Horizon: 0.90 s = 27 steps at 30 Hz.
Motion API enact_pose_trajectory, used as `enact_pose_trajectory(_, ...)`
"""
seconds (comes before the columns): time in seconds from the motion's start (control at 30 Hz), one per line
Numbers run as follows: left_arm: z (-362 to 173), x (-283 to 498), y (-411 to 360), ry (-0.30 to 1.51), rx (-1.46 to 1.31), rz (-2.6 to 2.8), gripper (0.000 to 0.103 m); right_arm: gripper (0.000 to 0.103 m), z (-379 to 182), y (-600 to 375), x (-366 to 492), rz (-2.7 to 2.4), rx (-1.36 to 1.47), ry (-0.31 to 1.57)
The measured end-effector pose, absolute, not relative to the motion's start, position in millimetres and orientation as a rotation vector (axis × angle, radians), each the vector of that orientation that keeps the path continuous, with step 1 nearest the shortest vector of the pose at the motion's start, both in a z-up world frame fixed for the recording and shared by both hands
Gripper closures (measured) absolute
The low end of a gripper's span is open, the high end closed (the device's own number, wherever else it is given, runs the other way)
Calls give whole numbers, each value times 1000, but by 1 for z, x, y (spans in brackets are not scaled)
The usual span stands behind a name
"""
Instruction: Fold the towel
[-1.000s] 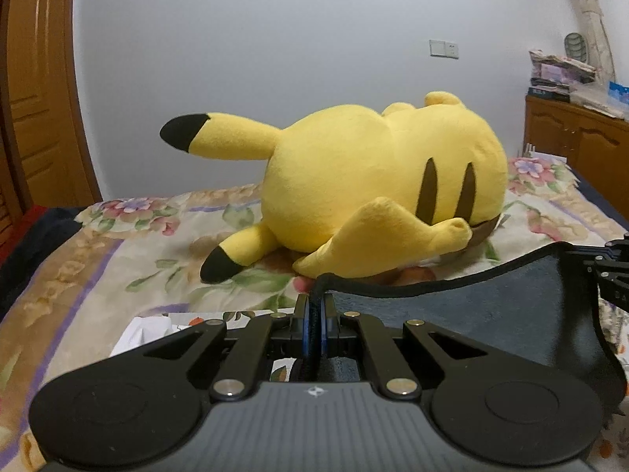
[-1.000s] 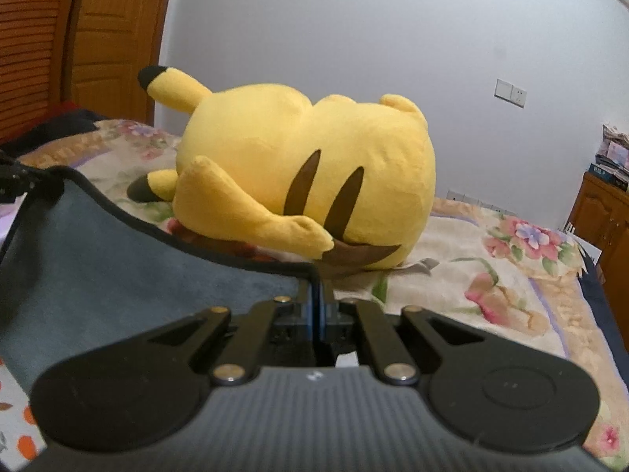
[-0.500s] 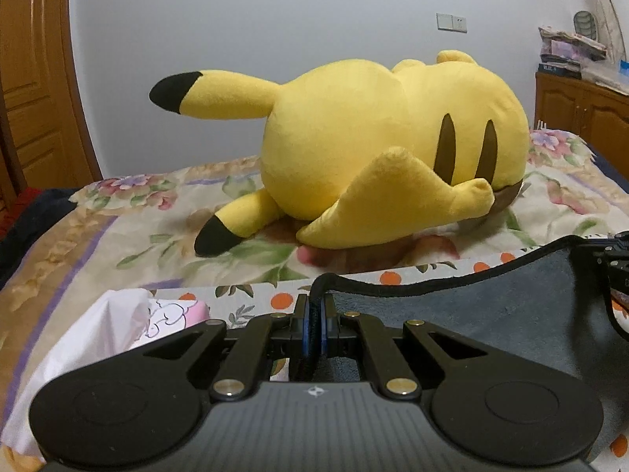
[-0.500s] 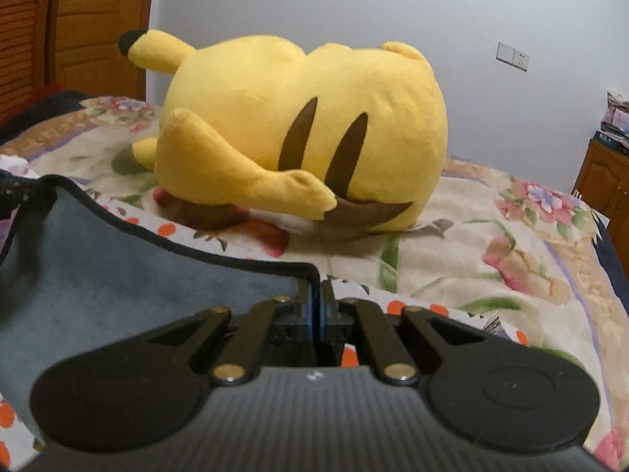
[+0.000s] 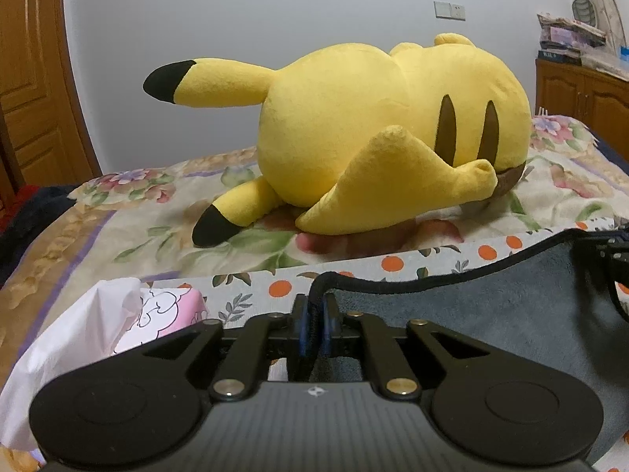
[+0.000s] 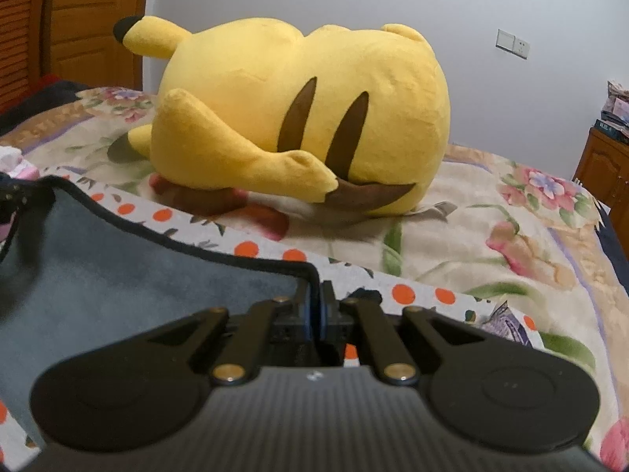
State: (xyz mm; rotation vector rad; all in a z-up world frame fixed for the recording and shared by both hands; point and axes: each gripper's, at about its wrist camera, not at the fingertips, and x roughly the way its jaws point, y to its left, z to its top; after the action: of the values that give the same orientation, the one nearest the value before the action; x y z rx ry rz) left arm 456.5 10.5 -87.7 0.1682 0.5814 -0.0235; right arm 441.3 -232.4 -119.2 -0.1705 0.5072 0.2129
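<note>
The left tool (image 5: 312,328) is pressed together on one corner of the grey towel (image 5: 491,314), its blue pads pinching the dark hem, and the right tool (image 6: 314,314) is clamped the same way on the neighbouring corner; the towel's edge sags in a shallow curve between them. Taking the yellow plush toy (image 5: 373,137) as the landmark, the towel hangs on the near side of it, above the orange-dotted cloth (image 5: 393,265) that lies on the floral bed cover (image 5: 137,220) just in front of the toy. A crumpled white and pink plastic bag (image 5: 90,338) sits near and to the left of the toy's black-tipped ear. The step in hand looks like carrying the held edge over to meet the opposite one (the far edge is not visible, so where it lies cannot be told). To do it well, I would keep both grips firm and the two tools level, draw them slightly apart so the sag goes out of the hem, and lay the edge down short of the toy so the towel does not drag against its arm. Letting go should wait until the corners rest flat and square, otherwise the fold will likely skew.
</note>
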Motion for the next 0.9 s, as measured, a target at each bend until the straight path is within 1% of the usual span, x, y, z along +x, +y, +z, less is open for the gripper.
enact_pose_trajectory(0.03,-88,456,11,581,168,-22,79,88,-118,-233,441,210,-168,507)
enact_pose_trajectory(0.07,-88,456,11,581,164,-20,74,73,-118,-232,441,205,-168,506)
enact_pose_trajectory(0.1,-87,455,11,580,160,-18,65,60,-117,-232,440,200,-163,507)
enact_pose_trajectory(0.13,-87,453,11,579,154,-19,60,59,-116,-233,438,202,-155,504)
enact_pose_trajectory(0.3,-84,438,8,591,150,-41,59,59,-110,-235,423,229,-104,510)
enact_pose_trajectory(0.67,-74,389,3,636,135,-75,52,59,-108,-236,366,253,-53,556)
enact_pose_trajectory(0.8,-67,372,2,648,128,-87,46,59,-101,-241,349,243,-42,555)
enact_pose_trajectory(0.9,-62,359,0,661,130,-104,43,58,-95,-245,338,238,-35,550)
